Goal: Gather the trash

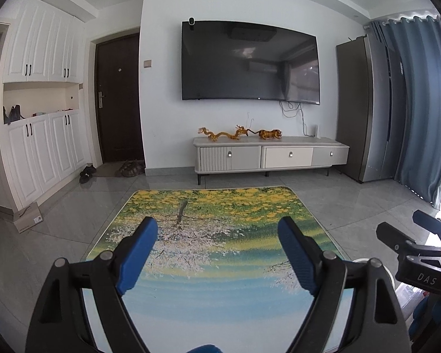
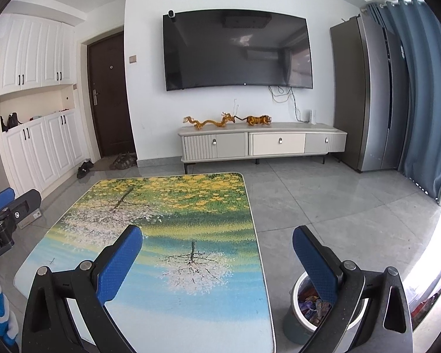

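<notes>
Apparently finished, you hold both the left gripper and right gripper spread and empty over the bare surface, since the wrappers already fill the bin at five o'clock.

Your right claw's right finger covers the left side of the trash bin, so you see only part of its rim and a jumble of wrappers too small to tell apart. The near edge of the surface runs out of the bottom of both views, behind the claw bodies. In the left wrist view only a sliver of the bin shows past the surface's right edge, and the right claw is cut by the picture's edge. The items on the cabinet shelf are too small to name.
</notes>
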A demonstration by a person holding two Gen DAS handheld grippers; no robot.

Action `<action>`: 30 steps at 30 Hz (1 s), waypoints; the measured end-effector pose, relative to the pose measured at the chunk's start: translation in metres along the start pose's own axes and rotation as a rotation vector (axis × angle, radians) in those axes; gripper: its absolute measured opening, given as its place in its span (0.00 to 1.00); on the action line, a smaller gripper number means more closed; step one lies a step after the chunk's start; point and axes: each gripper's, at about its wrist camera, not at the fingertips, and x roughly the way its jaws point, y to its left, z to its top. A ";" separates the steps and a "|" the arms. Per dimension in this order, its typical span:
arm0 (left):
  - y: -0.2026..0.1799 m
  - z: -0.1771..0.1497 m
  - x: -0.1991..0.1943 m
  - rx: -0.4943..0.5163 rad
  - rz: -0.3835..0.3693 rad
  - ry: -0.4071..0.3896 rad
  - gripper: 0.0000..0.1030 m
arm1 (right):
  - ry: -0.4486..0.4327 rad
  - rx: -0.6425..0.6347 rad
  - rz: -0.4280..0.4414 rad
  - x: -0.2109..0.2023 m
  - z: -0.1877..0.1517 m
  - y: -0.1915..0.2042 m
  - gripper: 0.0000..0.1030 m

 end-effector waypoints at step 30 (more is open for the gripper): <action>-0.005 0.007 -0.041 0.012 0.021 -0.088 0.82 | -0.112 0.005 -0.039 -0.047 0.007 0.004 1.00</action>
